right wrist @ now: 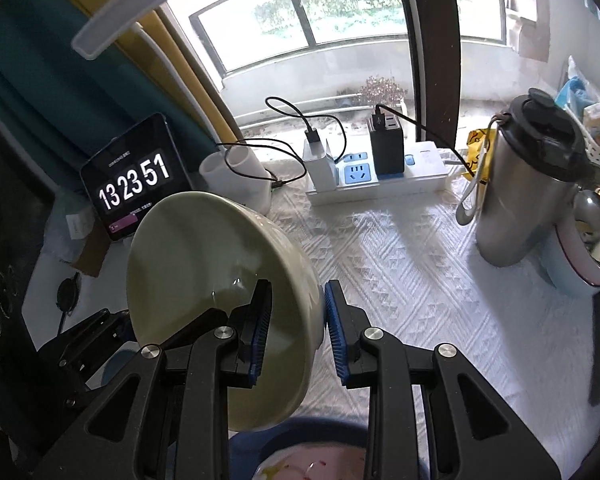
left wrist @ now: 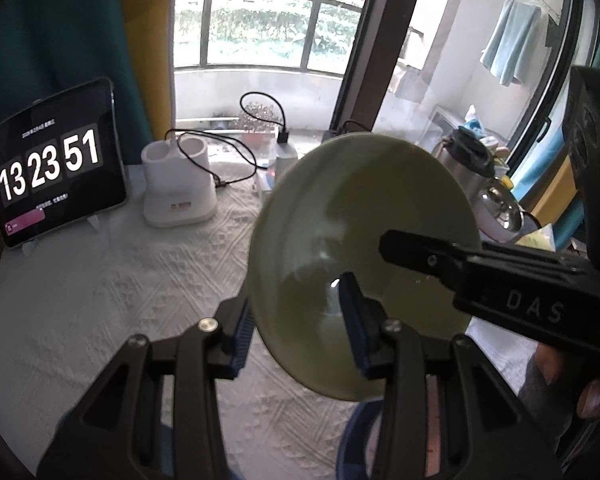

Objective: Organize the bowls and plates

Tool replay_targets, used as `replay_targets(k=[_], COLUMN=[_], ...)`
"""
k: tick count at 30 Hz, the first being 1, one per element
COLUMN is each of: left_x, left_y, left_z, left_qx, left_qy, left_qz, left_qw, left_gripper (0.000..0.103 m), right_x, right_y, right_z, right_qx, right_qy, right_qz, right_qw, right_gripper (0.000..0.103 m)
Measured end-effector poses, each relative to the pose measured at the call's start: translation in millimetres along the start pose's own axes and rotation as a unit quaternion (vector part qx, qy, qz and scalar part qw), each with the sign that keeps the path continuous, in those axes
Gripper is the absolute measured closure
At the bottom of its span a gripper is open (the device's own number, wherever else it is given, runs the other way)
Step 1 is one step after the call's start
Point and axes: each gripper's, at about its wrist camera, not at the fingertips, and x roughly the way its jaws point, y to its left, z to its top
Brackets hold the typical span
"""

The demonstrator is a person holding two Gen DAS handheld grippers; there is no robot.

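The left hand-held gripper and the right hand-held gripper are both clamped on one pale green bowl, each with one blue pad inside the bowl and the other outside against its wall. The bowl is tilted steeply on its side and held clear above the counter, which is covered by a white textured cloth. In the left wrist view the right hand-held gripper reaches in from the right across the bowl's interior, with a person's fingers visible behind it.

Below the bowl, at the bottom edge of the right wrist view, sits a dark blue bowl with a pinkish dish in it.

Further back on the counter stand a tablet showing a clock, a white holder with a black cable looped over it, a power strip with chargers plugged in, and a steel flask at the right. A window with a balcony railing lies behind.
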Motion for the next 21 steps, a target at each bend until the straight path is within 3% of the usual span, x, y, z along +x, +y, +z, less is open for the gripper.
replay_targets(k=[21], left_x=[-34], left_y=[-23], left_z=[-41], left_qx=[0.015], left_qy=[-0.002], left_qz=[-0.018], left_qw=[0.9997], left_gripper=[0.062], right_x=[-47], right_y=[4], right_z=[-50], right_qx=[0.006], right_qy=[-0.022], right_qz=[-0.012], right_qw=[1.000], right_gripper=[0.074])
